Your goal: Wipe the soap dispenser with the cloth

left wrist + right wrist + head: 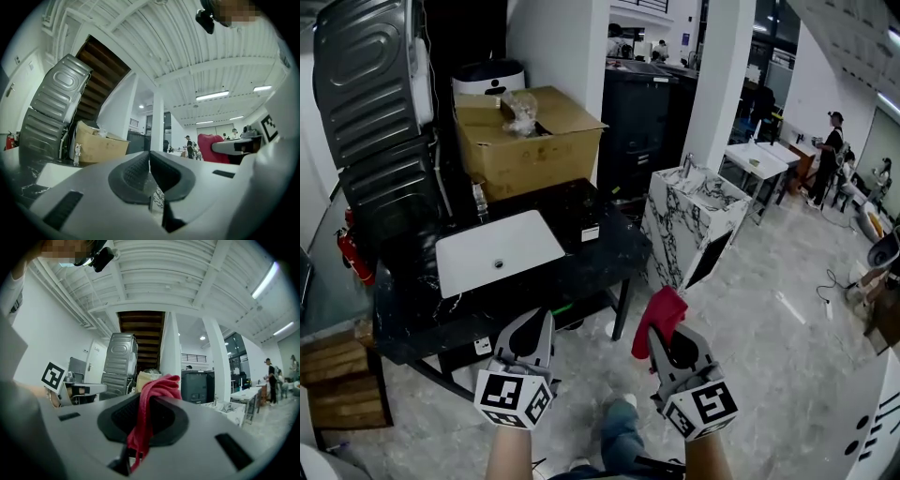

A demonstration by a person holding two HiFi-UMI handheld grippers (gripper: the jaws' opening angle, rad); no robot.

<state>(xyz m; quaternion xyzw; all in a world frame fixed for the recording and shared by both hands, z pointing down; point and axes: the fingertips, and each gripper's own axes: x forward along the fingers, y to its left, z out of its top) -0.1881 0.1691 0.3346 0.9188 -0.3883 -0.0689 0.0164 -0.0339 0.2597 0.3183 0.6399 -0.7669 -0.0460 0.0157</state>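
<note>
A small soap dispenser (480,200) stands on the black marble table (600,248), just behind the white sink basin (497,251); in the left gripper view the dispenser (77,152) is a small pale bottle far off at the left. My right gripper (662,330) is shut on a red cloth (660,317), which bunches up out of the jaws (151,401). My left gripper (545,319) is shut with nothing in it (150,155). Both grippers hang side by side over the floor, in front of the table and well short of the dispenser.
An open cardboard box (525,136) sits at the table's back. A grey ribbed metal casing (375,112) leans at the left, with a fire extinguisher (352,253) beside it. A marble-patterned cabinet (689,220) stands to the right. People (830,155) work far right. Wooden pallets (337,375) lie lower left.
</note>
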